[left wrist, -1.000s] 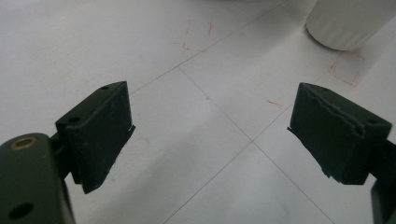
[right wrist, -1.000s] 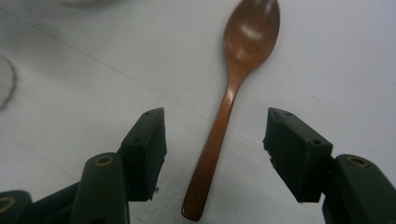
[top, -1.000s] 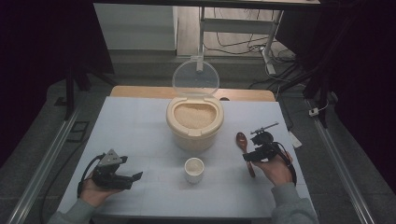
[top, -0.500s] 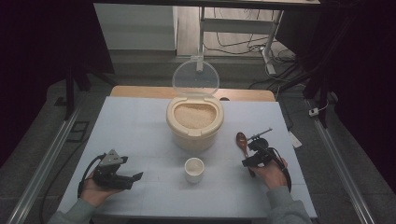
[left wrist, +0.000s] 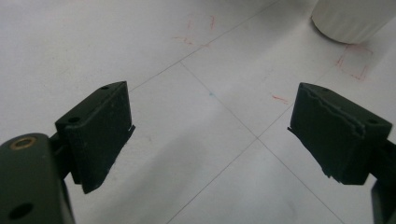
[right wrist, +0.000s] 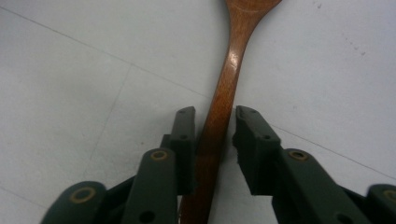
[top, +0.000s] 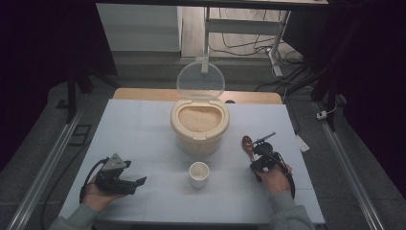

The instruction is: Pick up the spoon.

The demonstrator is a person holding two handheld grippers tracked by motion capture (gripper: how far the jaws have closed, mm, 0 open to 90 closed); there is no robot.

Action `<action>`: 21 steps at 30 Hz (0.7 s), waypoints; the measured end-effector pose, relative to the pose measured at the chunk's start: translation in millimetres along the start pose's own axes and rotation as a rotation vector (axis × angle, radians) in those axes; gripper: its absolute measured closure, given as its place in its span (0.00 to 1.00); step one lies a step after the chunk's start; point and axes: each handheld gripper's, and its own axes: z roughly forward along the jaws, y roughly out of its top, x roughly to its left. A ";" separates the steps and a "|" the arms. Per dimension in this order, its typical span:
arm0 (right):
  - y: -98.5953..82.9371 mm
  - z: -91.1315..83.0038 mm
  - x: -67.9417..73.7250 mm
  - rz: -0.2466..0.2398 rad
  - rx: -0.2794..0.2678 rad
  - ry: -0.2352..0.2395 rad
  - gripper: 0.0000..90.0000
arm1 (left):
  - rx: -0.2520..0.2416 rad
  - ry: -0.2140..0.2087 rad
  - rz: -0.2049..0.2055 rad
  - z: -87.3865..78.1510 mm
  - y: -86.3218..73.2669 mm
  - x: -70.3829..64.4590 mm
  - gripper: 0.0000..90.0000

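Brown wooden spoon (right wrist: 223, 88) is lying flat on the white desk (top: 143, 124), handle running between the right claw (right wrist: 214, 122) jaws, left jaw touching, right jaw slightly apart. Left claw (left wrist: 210, 135) is resting spread wide, holding nothing, well apart from the spoon.

dim room, grey floor (top: 143, 62), cables (top: 239, 48), perhaps a desk frame (top: 249, 26)

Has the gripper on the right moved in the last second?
Yes. The right gripper has slid toward the person, away from the rice container, and come down over the wooden spoon, whose handle now lies between its jaws.
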 end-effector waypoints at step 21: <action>-6.7 -3.7 -9.5 0.013 -0.046 0.069 0.88 | 0.016 0.007 -0.002 2.8 -1.9 1.6 0.14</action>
